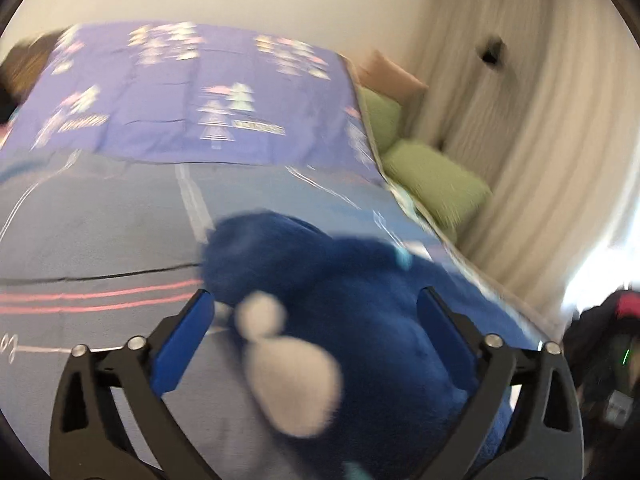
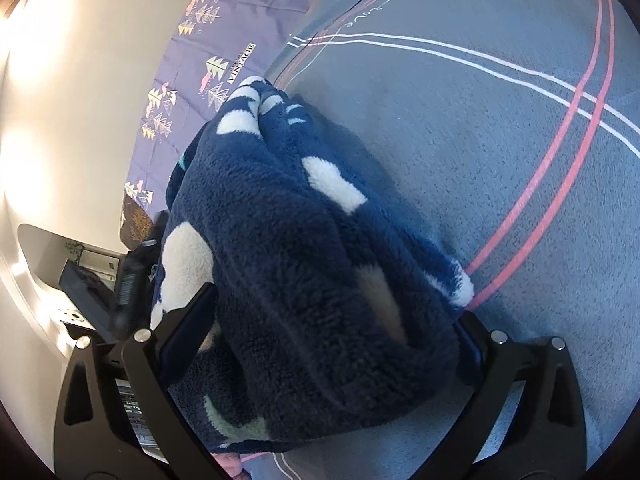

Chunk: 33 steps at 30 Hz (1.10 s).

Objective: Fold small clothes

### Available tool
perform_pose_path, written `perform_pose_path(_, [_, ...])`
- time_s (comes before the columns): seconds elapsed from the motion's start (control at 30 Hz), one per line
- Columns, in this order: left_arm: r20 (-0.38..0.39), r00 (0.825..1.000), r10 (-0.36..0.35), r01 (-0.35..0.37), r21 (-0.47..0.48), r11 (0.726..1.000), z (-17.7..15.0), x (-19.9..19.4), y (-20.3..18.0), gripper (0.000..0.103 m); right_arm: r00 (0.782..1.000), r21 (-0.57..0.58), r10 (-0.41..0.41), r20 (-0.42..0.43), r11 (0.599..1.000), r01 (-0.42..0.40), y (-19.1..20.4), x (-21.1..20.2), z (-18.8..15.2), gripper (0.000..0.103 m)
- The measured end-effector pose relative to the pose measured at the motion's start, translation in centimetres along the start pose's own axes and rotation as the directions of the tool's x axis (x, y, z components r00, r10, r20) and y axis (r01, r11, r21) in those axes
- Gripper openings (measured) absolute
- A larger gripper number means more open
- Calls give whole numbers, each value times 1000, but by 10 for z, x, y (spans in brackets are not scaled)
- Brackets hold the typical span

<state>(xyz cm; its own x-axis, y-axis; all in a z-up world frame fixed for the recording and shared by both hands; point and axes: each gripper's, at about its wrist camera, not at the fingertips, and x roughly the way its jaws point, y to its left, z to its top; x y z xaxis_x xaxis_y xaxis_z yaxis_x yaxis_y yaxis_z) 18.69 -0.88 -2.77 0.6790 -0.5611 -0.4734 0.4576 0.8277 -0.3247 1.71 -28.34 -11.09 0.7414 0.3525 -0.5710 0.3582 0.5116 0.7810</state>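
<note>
Bed with a grey-blue bedspread [image 2: 460, 152] crossed by white and pink lines, and beyond it a purple tree-printed quilt [image 1: 180, 92]; both lie ahead of and beneath the tongs. On the bedspread rests the dark blue fleece garment with white patches [image 2: 300, 260], bunched and not yet flat. In the right wrist view its long axis runs straight forward from the right tongs [image 2: 332, 320], whose jaws stand wide with the near end of the fleece bulging between them; whether the pads press it cannot be told. In the blurred left wrist view the same garment [image 1: 360, 320] fills the gap of the left tongs [image 1: 316, 304], which also stand wide apart, gripping nothing evident. Judged from this, both tongs are about equally near, each at the garment's near edge.
</note>
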Motion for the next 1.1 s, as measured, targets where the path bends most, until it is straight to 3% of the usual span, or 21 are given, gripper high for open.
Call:
perform_pose_path(0.07, [-47, 998, -37, 32, -93, 995, 3, 11, 23, 102, 1000, -13, 7, -3, 1000, -7, -1, 0, 0, 101])
perform_pose_path(0.13, [-156, 976, -155, 120, -211, 970, 0, 37, 41, 102, 1000, -18, 2, -1, 1000, -2, -1, 0, -1, 101])
perform_pose_path(0.23, [-248, 918, -310, 186, -421, 888, -12, 78, 56, 102, 1000, -23, 0, -4, 1000, -1, -2, -1, -2, 101])
perform_pose_path(0.27, [-248, 912, -327, 198, -430, 881, -11, 84, 56, 102, 1000, -26, 1, -6, 1000, -1, -2, -1, -2, 101])
perform_pose_path(0.37, [-283, 903, -323, 194, -403, 895, -3, 102, 45, 102, 1000, -45, 5, -10, 999, -5, -2, -2, -5, 101])
perform_pose_path(0.43, [-293, 906, -306, 188, -369, 910, 1, 110, 38, 98, 1000, -54, 1, -4, 999, -1, -2, -3, -6, 101])
perform_pose_path(0.47, [-284, 910, -301, 197, -342, 919, 5, 112, 32, 91, 1000, -61, -4, -2, 998, 4, -1, -3, -6, 100])
perform_pose_path(0.53, [-247, 916, -316, 234, -312, 921, 13, 104, 24, 69, 1000, -89, -7, 12, 996, 8, 2, -5, -5, 83])
perform_pose_path(0.6, [-192, 923, -334, 278, -271, 922, 28, 87, 14, 61, 999, -117, 21, 32, 993, -17, 5, -11, 0, 61])
perform_pose_path(0.7, [-124, 947, -296, 273, -169, 947, 62, 62, -1, 60, 994, -281, 1, 110, 959, 30, 34, -24, 13, 51])
perform_pose_path(0.77, [-57, 961, -271, 261, -138, 955, 96, 46, -3, 60, 983, -402, 0, 184, 913, 75, 67, -31, 30, 50])
perform_pose_path(0.87, [54, 972, -229, 234, -114, 965, 155, 28, 14, 60, 972, -538, 68, 223, 841, 64, 120, -29, 70, 50])
perform_pose_path(1.0, [167, 981, -95, 115, -112, 987, 228, 28, 45, 61, 977, -650, 173, 124, 758, -52, 192, 6, 142, 52])
perform_pose_path(1.1, [177, 984, 13, 6, -104, 995, 267, 48, 66, 61, 982, -636, 185, 35, 762, -121, 238, 59, 199, 51])
